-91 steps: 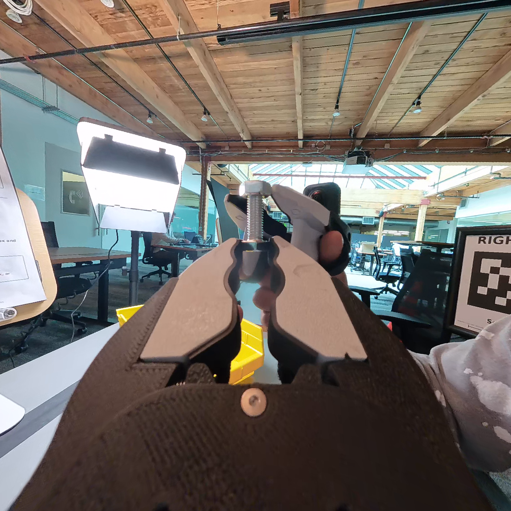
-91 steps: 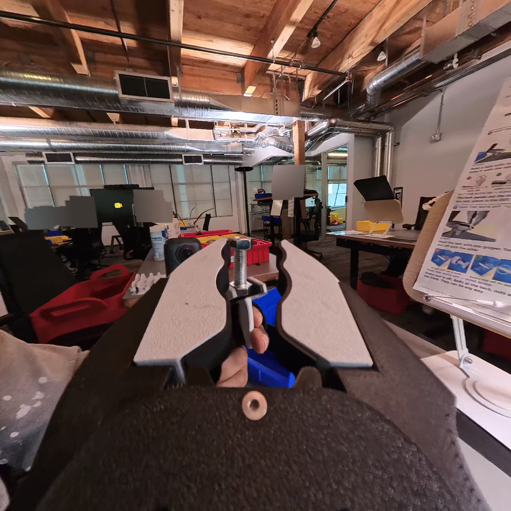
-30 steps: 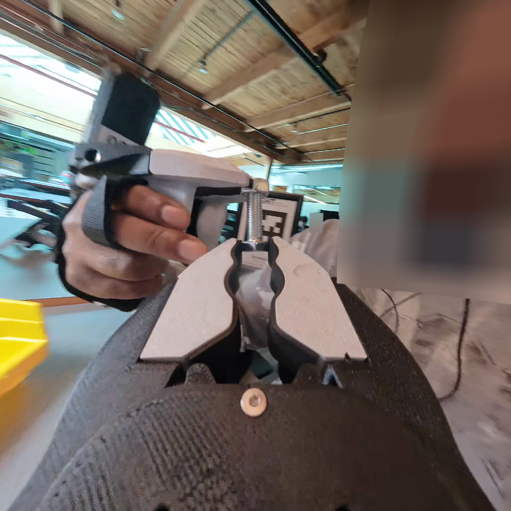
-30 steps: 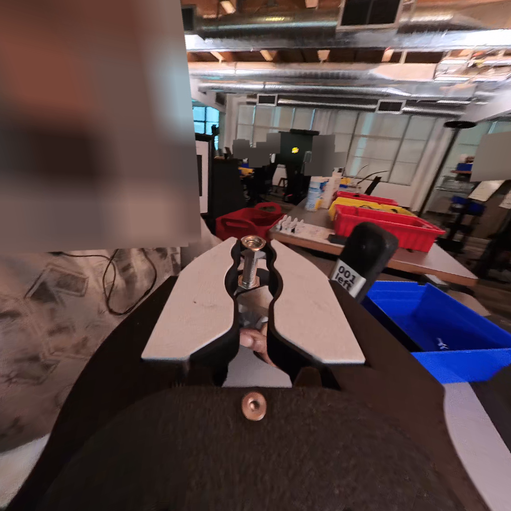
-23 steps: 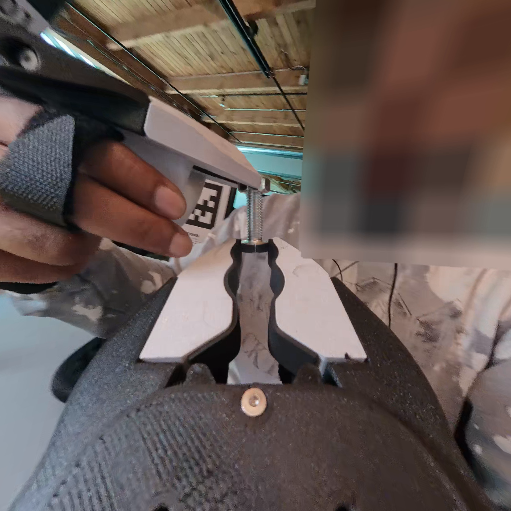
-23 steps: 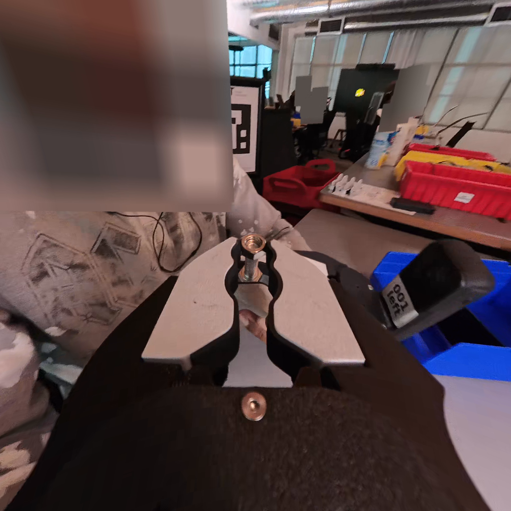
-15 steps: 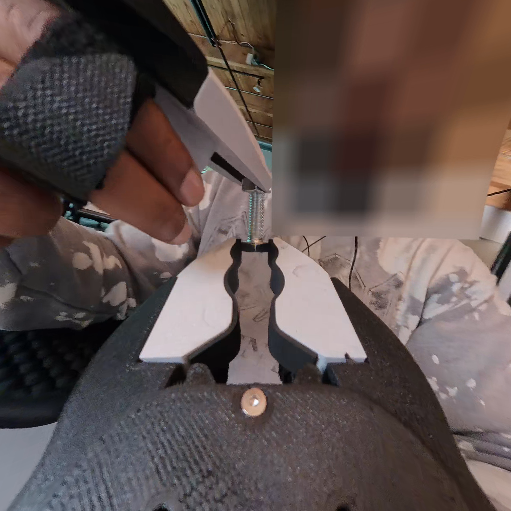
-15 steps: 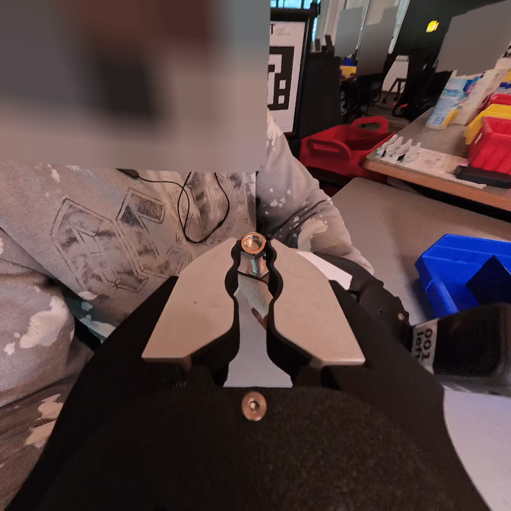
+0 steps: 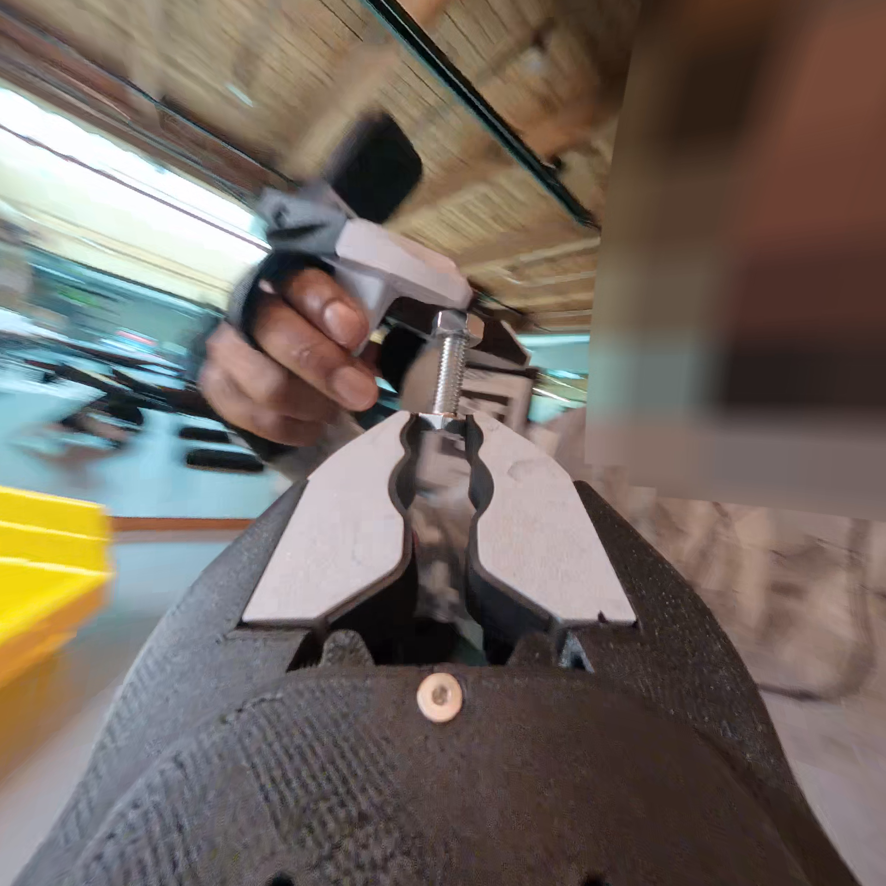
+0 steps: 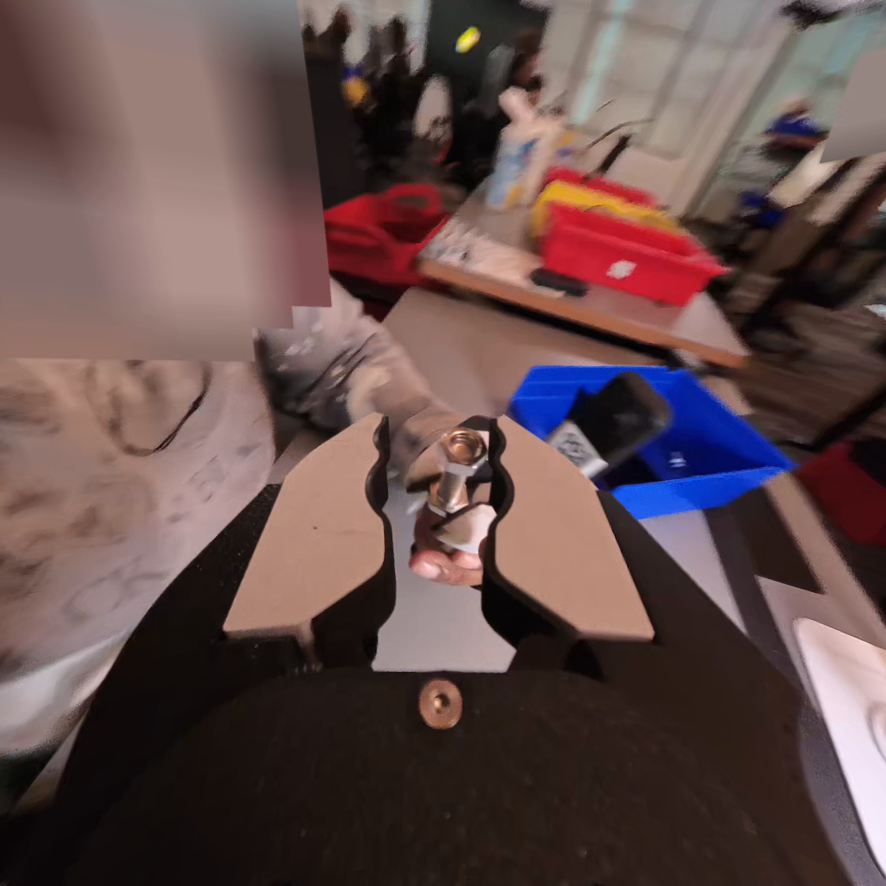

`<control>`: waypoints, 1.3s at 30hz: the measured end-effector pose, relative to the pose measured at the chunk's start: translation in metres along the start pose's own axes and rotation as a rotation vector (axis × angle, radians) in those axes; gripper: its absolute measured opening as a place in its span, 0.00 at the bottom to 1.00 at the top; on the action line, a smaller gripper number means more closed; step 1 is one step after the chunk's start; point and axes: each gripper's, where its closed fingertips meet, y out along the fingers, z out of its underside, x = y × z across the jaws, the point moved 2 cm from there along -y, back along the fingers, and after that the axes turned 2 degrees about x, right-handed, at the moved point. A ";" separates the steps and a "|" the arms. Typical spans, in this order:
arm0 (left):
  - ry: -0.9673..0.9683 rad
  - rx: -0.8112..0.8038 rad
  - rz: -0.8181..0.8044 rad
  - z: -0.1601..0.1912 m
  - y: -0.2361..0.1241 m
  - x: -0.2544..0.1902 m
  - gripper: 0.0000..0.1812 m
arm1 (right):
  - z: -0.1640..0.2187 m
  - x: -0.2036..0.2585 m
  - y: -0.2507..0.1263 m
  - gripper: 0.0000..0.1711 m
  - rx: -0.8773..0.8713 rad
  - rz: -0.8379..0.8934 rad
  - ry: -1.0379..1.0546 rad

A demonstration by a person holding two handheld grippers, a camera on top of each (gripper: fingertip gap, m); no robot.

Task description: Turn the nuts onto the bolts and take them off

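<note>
In the left wrist view my left gripper (image 9: 438,422) is shut on the hex lower end of a silver bolt (image 9: 448,369), which stands up from the fingertips. A hex nut (image 9: 450,327) sits at the bolt's top, right under my right gripper (image 9: 431,297), held by a hand. In the right wrist view my right gripper (image 10: 437,424) has its jaws apart. The nut (image 10: 462,448) stands in the gap on the bolt (image 10: 450,489), close to the right-hand finger (image 10: 551,527) and clear of the left-hand one. Below it the left gripper's fingertips (image 10: 462,525) hold the bolt.
A blue bin (image 10: 709,460) stands on the grey table (image 10: 460,350) to the right, behind the left gripper's black body (image 10: 618,422). Red bins (image 10: 623,249) are on a farther table. A yellow bin (image 9: 43,575) is at the left. The person's grey sleeve (image 10: 335,369) is close.
My right gripper's jaws have opened off the nut they were shut on. Both grippers have swung, so the backgrounds changed and blurred. My left gripper still holds the bolt.
</note>
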 end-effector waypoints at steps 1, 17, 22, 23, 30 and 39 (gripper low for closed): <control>0.067 -0.045 -0.102 -0.012 -0.006 0.007 0.10 | -0.006 -0.013 -0.006 0.23 -0.058 0.076 0.020; 0.507 -0.233 -0.951 -0.061 -0.062 0.039 0.10 | -0.003 -0.104 -0.002 0.24 -0.304 0.701 0.251; 0.516 -0.246 -0.930 -0.065 -0.059 0.034 0.10 | 0.005 -0.108 -0.001 0.23 -0.278 0.710 0.268; 0.513 -0.252 -0.925 -0.066 -0.060 0.033 0.10 | 0.005 -0.109 -0.003 0.22 -0.285 0.712 0.271; 0.521 -0.257 -0.902 -0.069 -0.059 0.030 0.10 | -0.002 -0.108 -0.011 0.18 -0.343 0.708 0.274; 0.508 -0.261 -0.864 -0.070 -0.055 0.027 0.10 | -0.001 -0.109 -0.013 0.13 -0.350 0.709 0.274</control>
